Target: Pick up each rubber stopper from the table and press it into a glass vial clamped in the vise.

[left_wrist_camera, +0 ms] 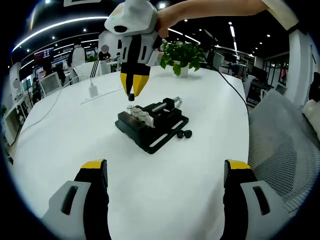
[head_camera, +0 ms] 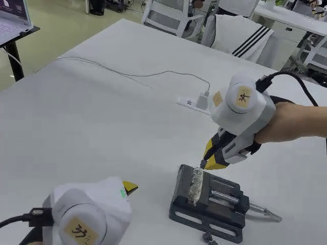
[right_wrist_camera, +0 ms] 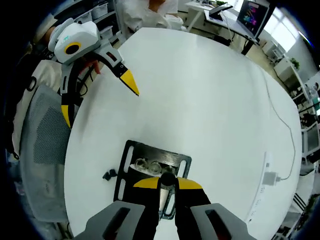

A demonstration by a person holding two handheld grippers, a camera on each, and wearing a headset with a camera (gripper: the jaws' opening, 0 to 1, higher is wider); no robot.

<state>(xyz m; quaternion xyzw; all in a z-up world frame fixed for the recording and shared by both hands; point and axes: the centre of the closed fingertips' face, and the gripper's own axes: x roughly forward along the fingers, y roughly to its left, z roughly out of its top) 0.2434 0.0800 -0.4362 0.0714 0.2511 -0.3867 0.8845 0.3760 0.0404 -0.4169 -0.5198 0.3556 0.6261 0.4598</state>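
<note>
A black vise [head_camera: 225, 213] stands on the white table with clear glass vials [head_camera: 195, 185] clamped in a row between its jaws. My right gripper [head_camera: 205, 164] hovers just above the far end of that row, shut on a small black rubber stopper [right_wrist_camera: 167, 179]. From the left gripper view the same stopper [left_wrist_camera: 131, 96] hangs over the vials [left_wrist_camera: 137, 112]. Two loose stoppers [left_wrist_camera: 184, 134] lie beside the vise [left_wrist_camera: 160, 131]. My left gripper [left_wrist_camera: 165, 170] stands wide open and holds nothing, well short of the vise; it sits at the lower left in the head view [head_camera: 127, 189].
A white power strip [head_camera: 191, 103] with a thin cable lies behind the vise. A potted plant [left_wrist_camera: 182, 55] stands at the far table edge. Mesh chairs [left_wrist_camera: 285, 145] ring the table. Bare tabletop [head_camera: 92, 122] spreads to the left.
</note>
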